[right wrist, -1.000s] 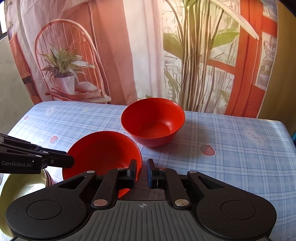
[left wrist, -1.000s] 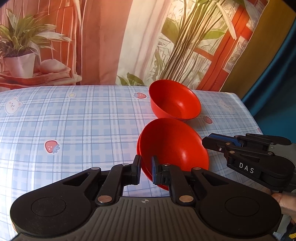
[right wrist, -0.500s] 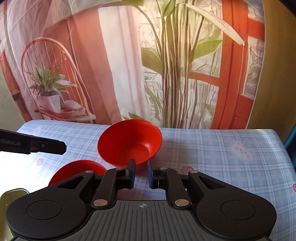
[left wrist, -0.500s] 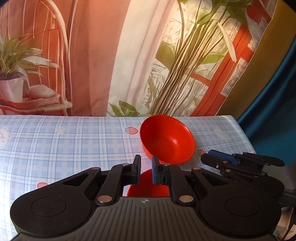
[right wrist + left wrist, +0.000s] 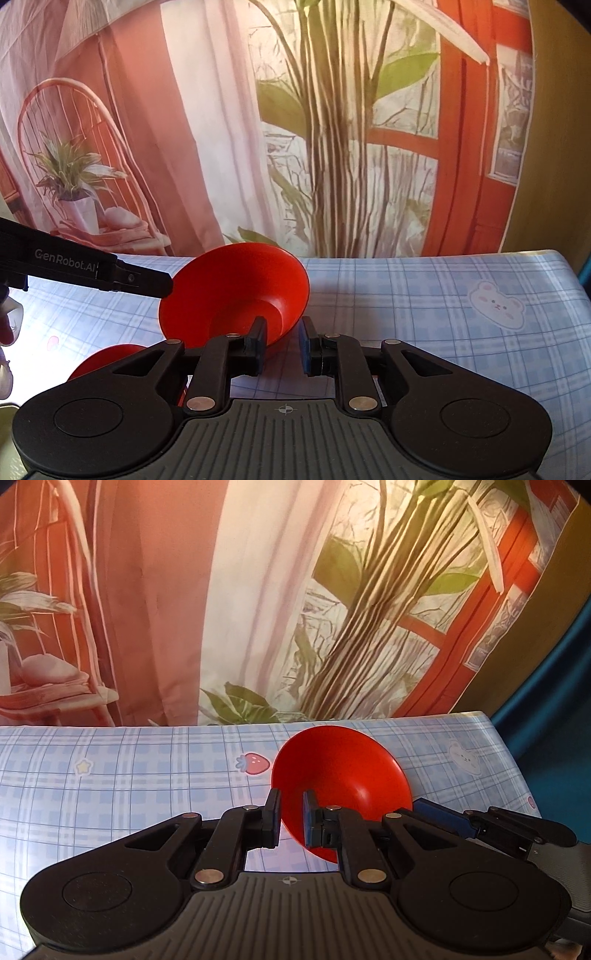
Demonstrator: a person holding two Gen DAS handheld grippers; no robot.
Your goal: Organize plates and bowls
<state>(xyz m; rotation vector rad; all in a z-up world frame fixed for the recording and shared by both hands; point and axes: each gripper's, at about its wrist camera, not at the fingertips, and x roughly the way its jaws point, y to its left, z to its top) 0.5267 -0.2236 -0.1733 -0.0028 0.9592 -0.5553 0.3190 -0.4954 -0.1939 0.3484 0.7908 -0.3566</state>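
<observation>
A red bowl (image 5: 343, 775) sits tilted on the blue checked tablecloth (image 5: 129, 775). My left gripper (image 5: 291, 821) has its jaws narrowly apart at the bowl's near left rim. In the right wrist view the same bowl (image 5: 236, 291) lies just beyond my right gripper (image 5: 282, 345), whose jaws straddle its near right rim with a gap. A second red bowl (image 5: 107, 356) shows low at the left, mostly hidden behind the gripper body. The left gripper's fingers (image 5: 144, 282) reach the bowl's far left rim there.
The tablecloth (image 5: 424, 314) ends at a printed curtain backdrop (image 5: 295, 129) behind. The table's right edge drops off near a blue surface (image 5: 554, 686). A yellowish-green dish edge (image 5: 7, 417) shows at the far lower left.
Both grippers have moved forward to the far red bowl. The near red bowl has dropped out of the left view. The right jaws have opened wider.
</observation>
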